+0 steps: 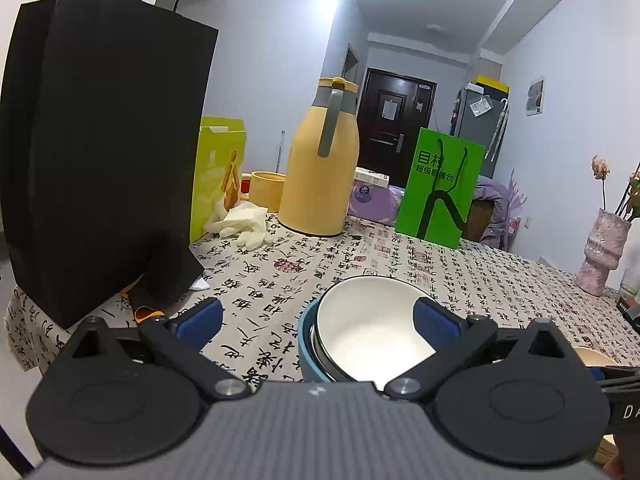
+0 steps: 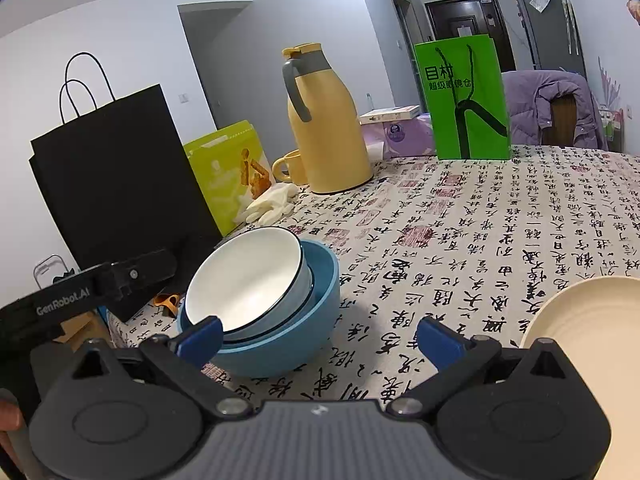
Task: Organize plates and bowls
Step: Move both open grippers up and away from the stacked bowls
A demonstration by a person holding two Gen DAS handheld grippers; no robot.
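Note:
A white bowl (image 1: 368, 332) (image 2: 244, 280) leans tilted inside a pale blue bowl (image 2: 306, 284), and both sit in a larger blue bowl (image 1: 305, 344) (image 2: 288, 344) on the calligraphy-print tablecloth (image 2: 500, 232). My left gripper (image 1: 318, 320) is open just short of this stack, and its right finger (image 1: 436, 322) overlaps the white bowl's right side in the left wrist view. The right wrist view shows the left gripper's black body (image 2: 120, 280) left of the bowls. My right gripper (image 2: 320, 342) is open and holds nothing, with the stack ahead to its left. A cream plate (image 2: 588, 320) (image 1: 596, 356) lies to its right.
A tall black paper bag (image 1: 108, 152) stands at the table's left edge beside a yellow-green bag (image 1: 218, 168) and white gloves (image 1: 244, 222). Behind are a yellow thermos jug (image 1: 320, 176), a yellow mug (image 2: 290, 168) and a green bag (image 1: 440, 188). A pink vase (image 1: 600, 252) stands far right.

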